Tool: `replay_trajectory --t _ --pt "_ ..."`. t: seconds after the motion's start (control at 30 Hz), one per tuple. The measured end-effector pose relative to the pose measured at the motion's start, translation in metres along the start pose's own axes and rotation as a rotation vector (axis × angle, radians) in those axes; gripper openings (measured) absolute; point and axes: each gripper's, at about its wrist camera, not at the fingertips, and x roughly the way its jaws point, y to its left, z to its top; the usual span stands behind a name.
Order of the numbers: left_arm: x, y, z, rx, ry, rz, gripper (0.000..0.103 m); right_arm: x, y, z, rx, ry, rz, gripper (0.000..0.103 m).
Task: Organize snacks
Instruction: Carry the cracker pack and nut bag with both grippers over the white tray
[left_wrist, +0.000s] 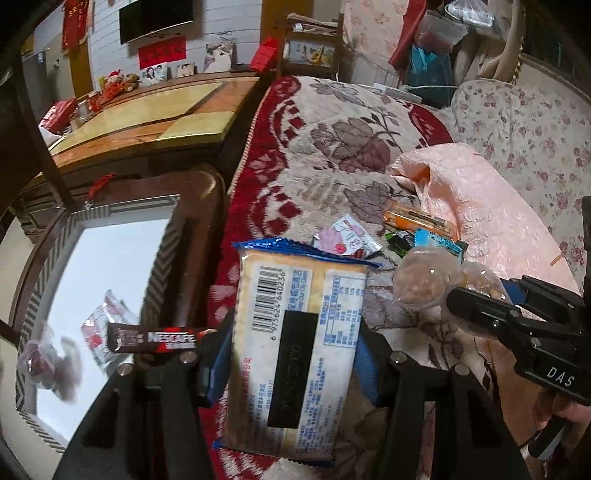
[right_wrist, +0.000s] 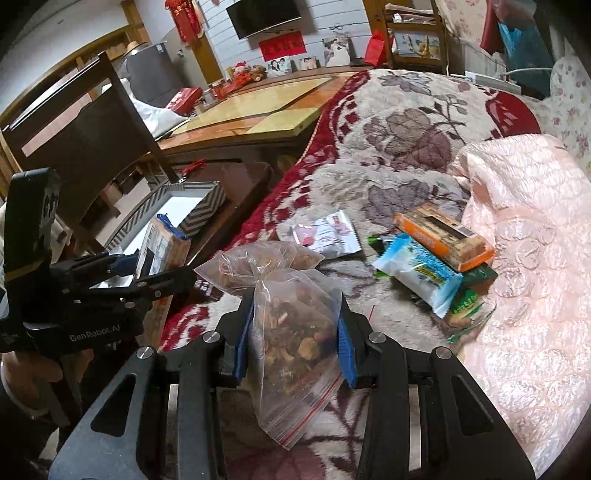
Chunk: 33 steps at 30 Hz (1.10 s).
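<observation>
Above the flowered blanket (left_wrist: 332, 147), the left tool (left_wrist: 295, 354) grips a cracker packet (left_wrist: 295, 350) by its long sides, its long axis running straight ahead from the jaws, blue sealed end farthest out. The right tool (right_wrist: 295, 347) is clamped on a clear bag of dried snacks (right_wrist: 291, 332), knotted neck pointing away. Beside the bed sits a box (left_wrist: 55, 236) holding a coffee stick (left_wrist: 155, 338); more packets (right_wrist: 421, 273) lie on the blanket.

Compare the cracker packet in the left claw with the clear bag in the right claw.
The cracker packet is a flat, printed rectangle with a barcode and blue sealed ends; the clear bag is an unprinted zip bag showing a brown snack mix. The packet keeps a stiff shape, while the bag sags and bunches at its neck. Both are gripped between blue pads, the packet by the left claw and the bag by the right claw.
</observation>
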Motion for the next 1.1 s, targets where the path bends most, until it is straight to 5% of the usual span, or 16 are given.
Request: replay_trajectory --t 1.1 --pt "-0.044 0.059 -0.012 -0.121 -0.065 0.102 0.059 0.004 0.076 0.013 -0.132 0.006 0.063 0.037"
